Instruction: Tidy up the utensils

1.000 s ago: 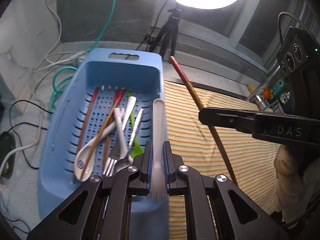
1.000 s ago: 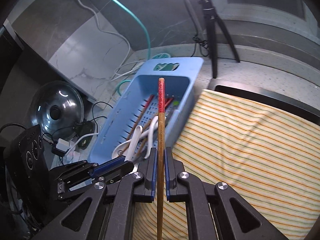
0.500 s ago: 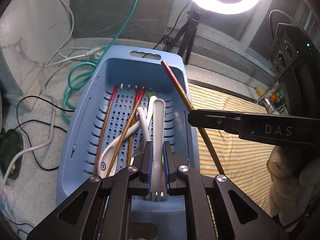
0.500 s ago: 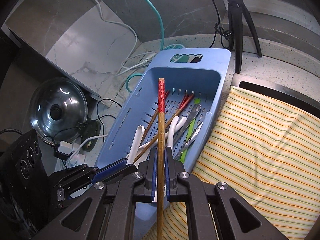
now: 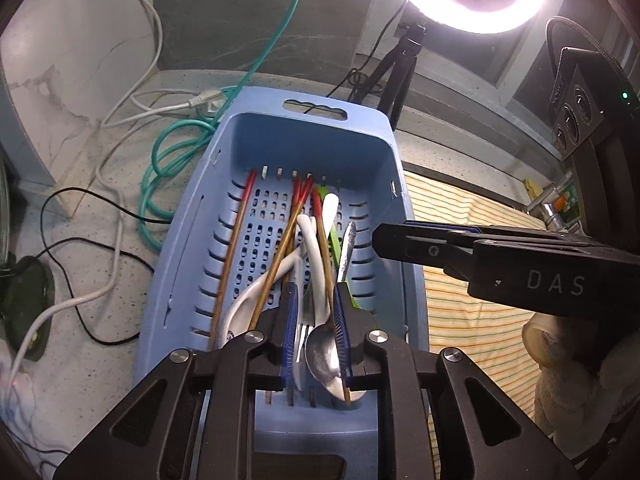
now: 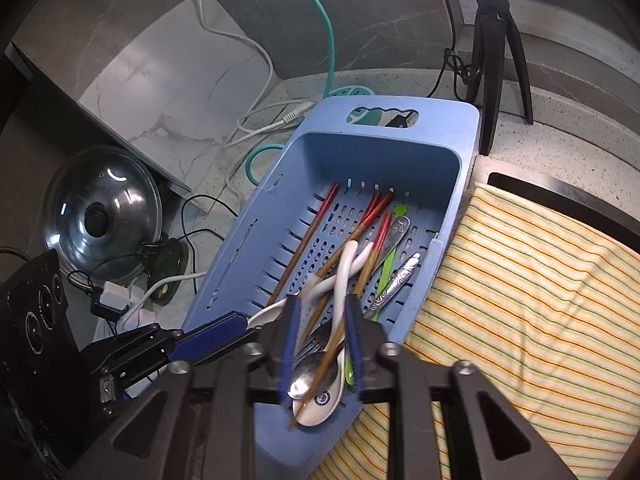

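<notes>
A blue slotted basket (image 5: 384,168) (image 6: 460,184) holds several red-tipped wooden chopsticks (image 5: 234,240) (image 6: 308,236), white spoons (image 5: 316,248) (image 6: 344,276), a metal spoon (image 5: 324,356) (image 6: 310,372), a green utensil (image 6: 386,264) and metal handles (image 6: 396,280). My left gripper (image 5: 315,300) is open and empty, just above the basket's near end. My right gripper (image 6: 320,312) is open and empty over the same end; it shows side-on in the left wrist view (image 5: 400,240).
A yellow striped cloth (image 6: 540,300) (image 5: 472,288) lies right of the basket. Cables and a green hose (image 5: 160,160) lie to the left and behind. A tripod (image 6: 496,60) stands behind. A glass pot lid (image 6: 100,212) leans at far left.
Both grippers opened. The white plastic fork left my left gripper and the red-tipped chopstick left my right gripper; both now lie in the basket. Both grippers moved over the basket.
</notes>
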Tool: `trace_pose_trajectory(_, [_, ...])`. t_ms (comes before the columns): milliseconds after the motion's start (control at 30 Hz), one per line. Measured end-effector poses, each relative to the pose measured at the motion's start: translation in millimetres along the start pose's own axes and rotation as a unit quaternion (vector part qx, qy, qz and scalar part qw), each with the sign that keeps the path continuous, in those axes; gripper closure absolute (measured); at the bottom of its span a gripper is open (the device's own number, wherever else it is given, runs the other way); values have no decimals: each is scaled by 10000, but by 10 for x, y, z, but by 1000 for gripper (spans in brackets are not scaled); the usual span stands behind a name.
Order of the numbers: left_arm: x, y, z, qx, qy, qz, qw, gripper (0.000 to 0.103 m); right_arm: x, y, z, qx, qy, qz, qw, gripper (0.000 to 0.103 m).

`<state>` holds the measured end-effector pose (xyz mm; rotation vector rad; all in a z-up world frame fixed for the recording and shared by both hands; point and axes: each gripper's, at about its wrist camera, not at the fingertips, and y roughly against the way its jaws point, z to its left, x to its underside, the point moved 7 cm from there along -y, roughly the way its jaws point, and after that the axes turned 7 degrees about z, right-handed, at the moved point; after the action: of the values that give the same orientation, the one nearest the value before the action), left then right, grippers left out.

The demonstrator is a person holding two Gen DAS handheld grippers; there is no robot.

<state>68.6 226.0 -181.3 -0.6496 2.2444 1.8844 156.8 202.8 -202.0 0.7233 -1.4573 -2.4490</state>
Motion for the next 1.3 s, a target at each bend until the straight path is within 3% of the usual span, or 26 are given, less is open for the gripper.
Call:
trace_pose_trajectory(467, [-1, 23, 0, -139, -14, -5, 9999, 86, 0, 48, -27, 10, 40, -3, 10000, 73])
trace_pose_trajectory(567, [11, 63, -13, -197, -16, -46, 9998, 80, 13, 87, -23, -1, 80, -19, 10000, 73])
trace_pose_trajectory(833, [62, 160, -75, -339, 13, -137, 9993, 79, 84, 243, -7, -6, 234, -99, 9997, 73])
trace_pose_trajectory(967, [101, 202, -132, -439, 25, -197, 9988, 70, 140, 343, -28, -15, 291, -161, 9994, 70])
trace_pose_trajectory(1300, [202, 265, -338, -537, 14, -235, 9983, 69, 323, 606, -302, 111, 288, -303, 9991, 70])
